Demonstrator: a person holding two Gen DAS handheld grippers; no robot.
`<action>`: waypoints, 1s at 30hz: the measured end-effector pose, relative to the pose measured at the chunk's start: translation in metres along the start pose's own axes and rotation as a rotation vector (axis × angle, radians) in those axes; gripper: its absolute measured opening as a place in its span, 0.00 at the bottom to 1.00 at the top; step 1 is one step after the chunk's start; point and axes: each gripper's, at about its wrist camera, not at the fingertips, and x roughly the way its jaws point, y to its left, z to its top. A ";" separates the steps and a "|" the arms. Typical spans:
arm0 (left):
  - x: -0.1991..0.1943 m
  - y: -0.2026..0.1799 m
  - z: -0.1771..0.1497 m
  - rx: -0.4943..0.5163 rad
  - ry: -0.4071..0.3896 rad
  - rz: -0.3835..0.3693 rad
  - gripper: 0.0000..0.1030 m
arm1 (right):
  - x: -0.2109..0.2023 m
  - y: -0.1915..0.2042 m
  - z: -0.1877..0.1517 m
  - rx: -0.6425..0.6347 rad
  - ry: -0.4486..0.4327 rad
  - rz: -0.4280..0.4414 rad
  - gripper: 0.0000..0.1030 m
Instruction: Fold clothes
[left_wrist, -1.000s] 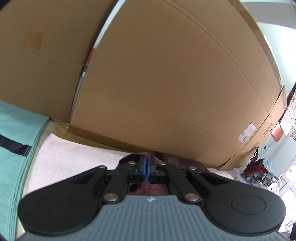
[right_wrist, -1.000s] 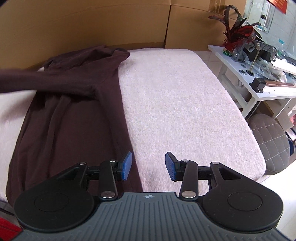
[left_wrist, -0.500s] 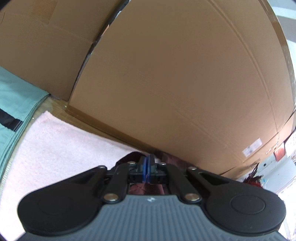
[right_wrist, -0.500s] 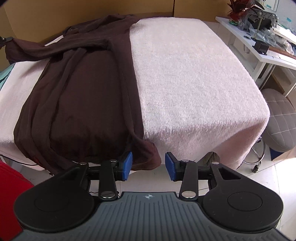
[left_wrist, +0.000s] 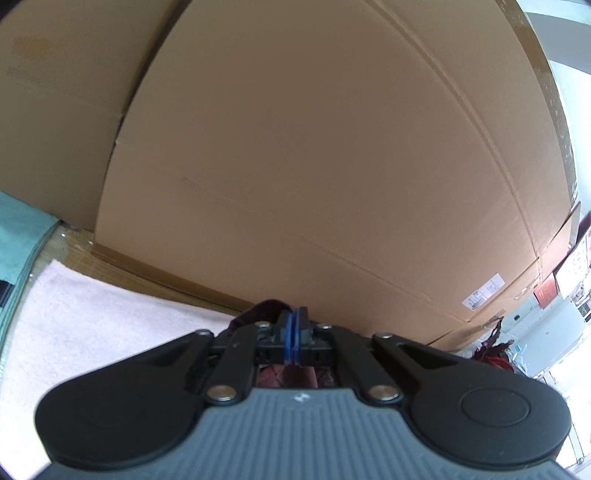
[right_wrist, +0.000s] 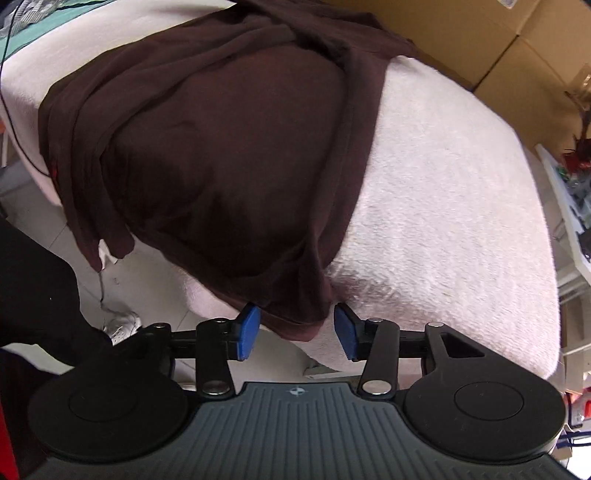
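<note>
A dark brown garment lies spread over the left half of a table covered in pale pink towelling, its hem drooping over the near edge. My right gripper is open, and the lowest corner of that hem hangs between its blue pads. In the left wrist view my left gripper is shut on a fold of the brown garment, close to the cardboard boxes; most of the cloth is hidden under the gripper body.
Large cardboard boxes wall off the back of the table. Teal cloth lies at the far left. A white side table with clutter stands to the right. A white shoe and a cable are on the floor below.
My right gripper dropped lower and closer to the table's near edge, so the hanging hem corner now sits between its open fingers. The left gripper stayed shut and moved nearer the boxes.
</note>
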 end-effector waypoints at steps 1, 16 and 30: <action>0.002 0.001 0.001 0.000 0.014 -0.010 0.00 | -0.003 0.002 0.000 0.010 0.012 -0.003 0.27; 0.017 0.018 0.026 0.027 0.062 -0.132 0.00 | -0.049 0.036 0.008 0.291 0.107 -0.006 0.03; 0.015 -0.004 0.049 0.078 0.058 -0.197 0.00 | -0.029 0.038 0.018 0.344 0.068 -0.232 0.49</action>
